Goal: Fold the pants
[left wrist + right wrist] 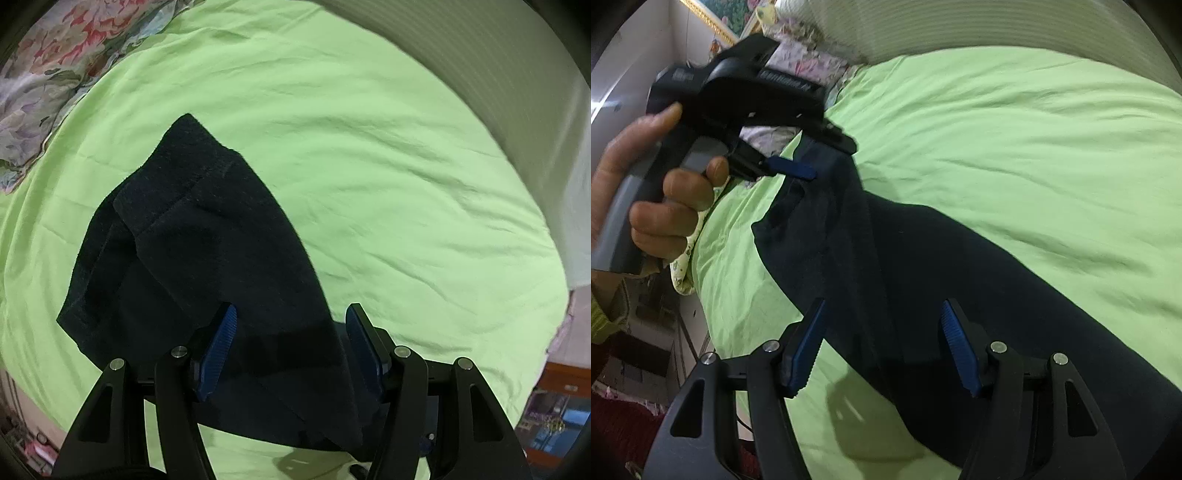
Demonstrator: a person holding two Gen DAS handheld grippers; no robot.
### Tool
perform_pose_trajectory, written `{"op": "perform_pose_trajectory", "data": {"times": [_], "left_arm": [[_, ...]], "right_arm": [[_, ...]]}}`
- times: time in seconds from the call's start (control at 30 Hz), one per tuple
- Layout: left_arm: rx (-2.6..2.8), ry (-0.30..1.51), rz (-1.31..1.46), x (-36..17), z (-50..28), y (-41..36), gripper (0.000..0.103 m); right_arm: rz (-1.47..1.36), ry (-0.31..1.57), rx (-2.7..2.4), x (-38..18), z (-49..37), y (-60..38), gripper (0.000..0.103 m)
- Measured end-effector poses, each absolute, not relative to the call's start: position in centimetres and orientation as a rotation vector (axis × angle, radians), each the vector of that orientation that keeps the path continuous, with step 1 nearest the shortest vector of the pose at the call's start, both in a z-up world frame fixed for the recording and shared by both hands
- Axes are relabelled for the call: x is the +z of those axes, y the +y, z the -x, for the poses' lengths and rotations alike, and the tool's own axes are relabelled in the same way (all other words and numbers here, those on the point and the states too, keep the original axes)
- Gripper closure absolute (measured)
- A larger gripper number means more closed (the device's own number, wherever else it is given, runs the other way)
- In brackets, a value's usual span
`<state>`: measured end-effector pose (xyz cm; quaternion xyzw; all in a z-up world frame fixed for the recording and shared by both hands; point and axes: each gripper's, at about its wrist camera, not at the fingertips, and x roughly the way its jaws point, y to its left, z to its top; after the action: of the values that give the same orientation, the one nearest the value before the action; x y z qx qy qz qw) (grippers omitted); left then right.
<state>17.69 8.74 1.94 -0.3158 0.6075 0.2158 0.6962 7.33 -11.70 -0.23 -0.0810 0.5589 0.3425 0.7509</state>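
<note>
Dark navy pants (207, 251) lie folded on a light green bed sheet (369, 166). In the left wrist view my left gripper (290, 314) is open, its blue pads either side of the near edge of the pants, just above the cloth. In the right wrist view my right gripper (882, 306) is open over the pants (923, 295), which run from upper left to lower right. The left gripper (798, 162) shows there too, held by a hand (657, 192) at the far end of the pants.
A floral pillow or quilt (48, 81) lies at the far left of the bed. A pale headboard or wall (498, 66) runs along the far side. The bed's edge and a cluttered floor (646, 332) are at the left in the right wrist view.
</note>
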Motion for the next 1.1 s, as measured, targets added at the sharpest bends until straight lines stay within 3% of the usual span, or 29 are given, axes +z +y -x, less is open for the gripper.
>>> {"op": "perform_pose_trajectory", "data": {"times": [0.07,0.13,0.2,0.3,0.37,0.43,0.53,0.77,1.1], "left_arm": [[0.508,1.351,0.685,1.6,-18.2,9.3,0.042],[0.526,1.357,0.671,1.0,-18.0,10.4,0.052],[0.519,1.357,0.677,0.5,-17.9,10.6,0.077],[0.503,1.323,0.687,0.2,-17.5,10.5,0.089],[0.484,1.295,0.701,0.4,-16.2,11.1,0.094],[0.462,1.256,0.736,0.4,-15.1,11.8,0.095],[0.429,1.207,0.784,0.4,-13.0,13.0,0.097],[0.387,1.124,0.818,1.4,-6.7,14.9,0.098],[0.342,1.034,0.960,-1.3,0.4,16.3,0.099]], "right_arm": [[0.193,1.237,0.754,-1.0,-7.6,-10.9,0.039],[0.206,1.246,0.756,-1.5,-7.8,-10.5,0.039],[0.225,1.254,0.754,-2.2,-7.9,-9.9,0.039],[0.220,1.285,0.778,-3.0,-7.8,-9.5,0.056],[0.234,1.288,0.793,-3.1,-7.7,-9.2,0.076],[0.258,1.275,0.817,-2.9,-7.3,-8.8,0.087],[0.290,1.257,0.850,-2.1,-6.7,-8.0,0.095],[0.403,1.209,0.907,-0.4,-4.8,-7.2,0.096],[0.612,1.203,0.929,-0.6,-3.0,-5.4,0.096]]}}
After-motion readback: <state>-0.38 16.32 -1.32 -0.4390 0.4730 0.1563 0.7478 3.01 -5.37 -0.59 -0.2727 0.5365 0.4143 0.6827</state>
